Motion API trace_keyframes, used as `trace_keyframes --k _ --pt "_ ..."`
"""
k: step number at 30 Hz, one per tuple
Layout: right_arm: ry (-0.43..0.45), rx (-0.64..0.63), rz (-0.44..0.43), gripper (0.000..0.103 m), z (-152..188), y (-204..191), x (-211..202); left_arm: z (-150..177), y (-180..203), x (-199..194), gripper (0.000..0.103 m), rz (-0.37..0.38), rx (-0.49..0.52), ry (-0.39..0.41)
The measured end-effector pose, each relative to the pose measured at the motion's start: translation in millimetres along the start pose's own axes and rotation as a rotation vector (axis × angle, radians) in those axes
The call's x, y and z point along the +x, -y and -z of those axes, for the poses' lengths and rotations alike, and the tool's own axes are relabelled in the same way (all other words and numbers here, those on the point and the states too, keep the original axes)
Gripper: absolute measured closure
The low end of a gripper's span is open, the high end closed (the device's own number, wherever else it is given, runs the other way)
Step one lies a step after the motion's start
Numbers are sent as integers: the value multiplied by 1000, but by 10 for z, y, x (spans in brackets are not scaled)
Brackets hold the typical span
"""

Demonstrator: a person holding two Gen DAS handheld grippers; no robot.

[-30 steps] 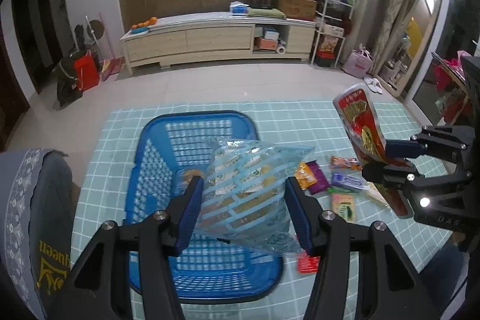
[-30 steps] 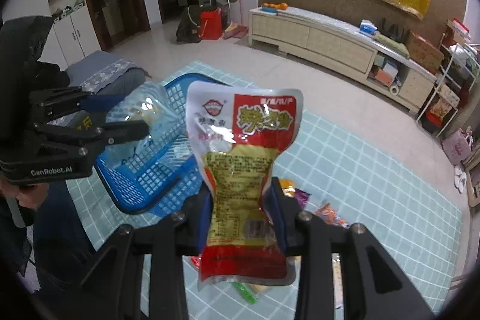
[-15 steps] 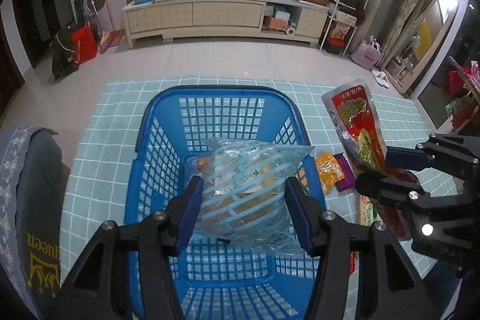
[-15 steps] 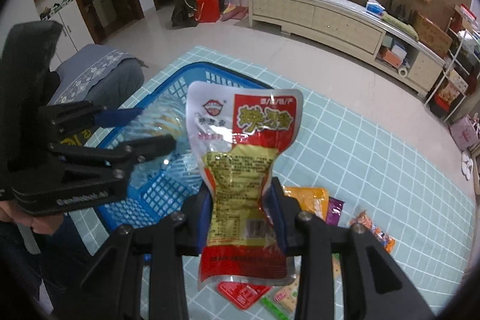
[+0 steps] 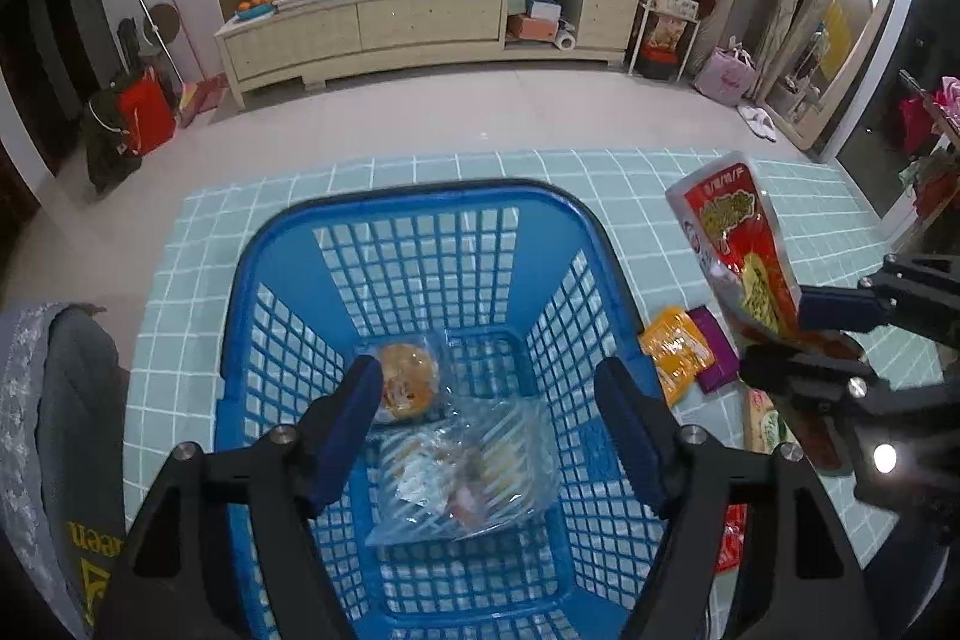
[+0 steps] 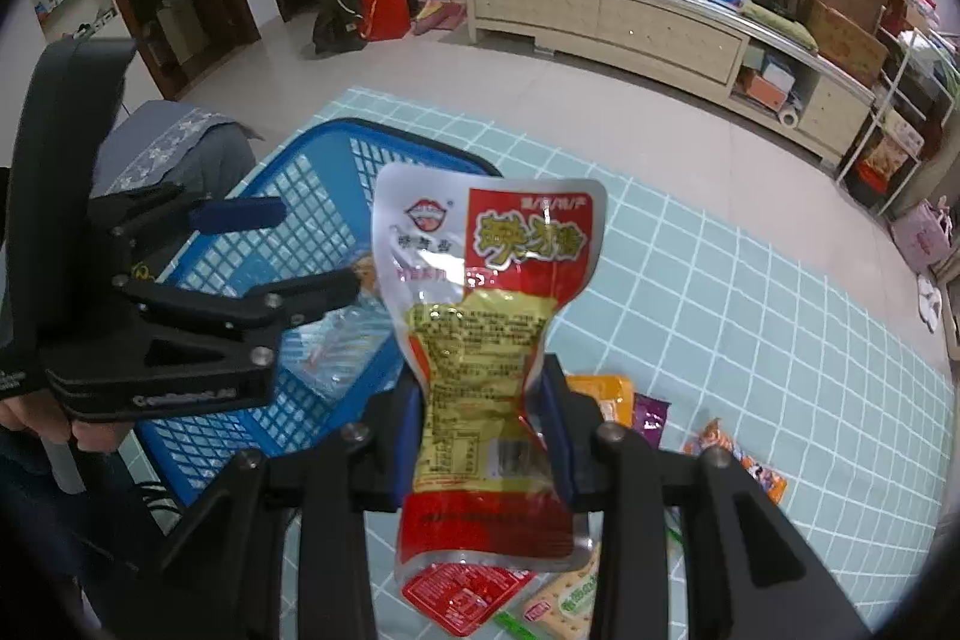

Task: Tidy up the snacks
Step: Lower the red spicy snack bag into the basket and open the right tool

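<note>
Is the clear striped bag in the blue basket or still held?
In. The clear striped bag lies on the basket floor, free of the left gripper's just-opened jaws.

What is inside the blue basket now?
The blue basket holds a clear striped bag and a round golden pastry in a wrapper. The left gripper covers part of the floor.

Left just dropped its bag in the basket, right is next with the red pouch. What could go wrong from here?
1. The left gripper, its jaws just opened, hangs over the blue basket, blocking the right gripper's way in.
2. The red pouch is pinched only low down; its top could flop and catch the rim.
</note>
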State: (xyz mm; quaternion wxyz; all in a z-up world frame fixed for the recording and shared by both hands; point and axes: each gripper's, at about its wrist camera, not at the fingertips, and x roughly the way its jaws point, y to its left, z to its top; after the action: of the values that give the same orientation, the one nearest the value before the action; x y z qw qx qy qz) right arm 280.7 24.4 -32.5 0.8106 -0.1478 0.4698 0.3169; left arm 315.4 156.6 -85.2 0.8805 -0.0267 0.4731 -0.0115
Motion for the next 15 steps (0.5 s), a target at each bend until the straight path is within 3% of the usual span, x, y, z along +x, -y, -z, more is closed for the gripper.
trace_keyframes --k 8,15 --pt "14 42 -14 62 -62 -7 -127 62 -51 -292 32 -17 1 23" --pt "42 0 -14 62 -164 -284 -296 152 -253 -638 32 -41 -14 68"
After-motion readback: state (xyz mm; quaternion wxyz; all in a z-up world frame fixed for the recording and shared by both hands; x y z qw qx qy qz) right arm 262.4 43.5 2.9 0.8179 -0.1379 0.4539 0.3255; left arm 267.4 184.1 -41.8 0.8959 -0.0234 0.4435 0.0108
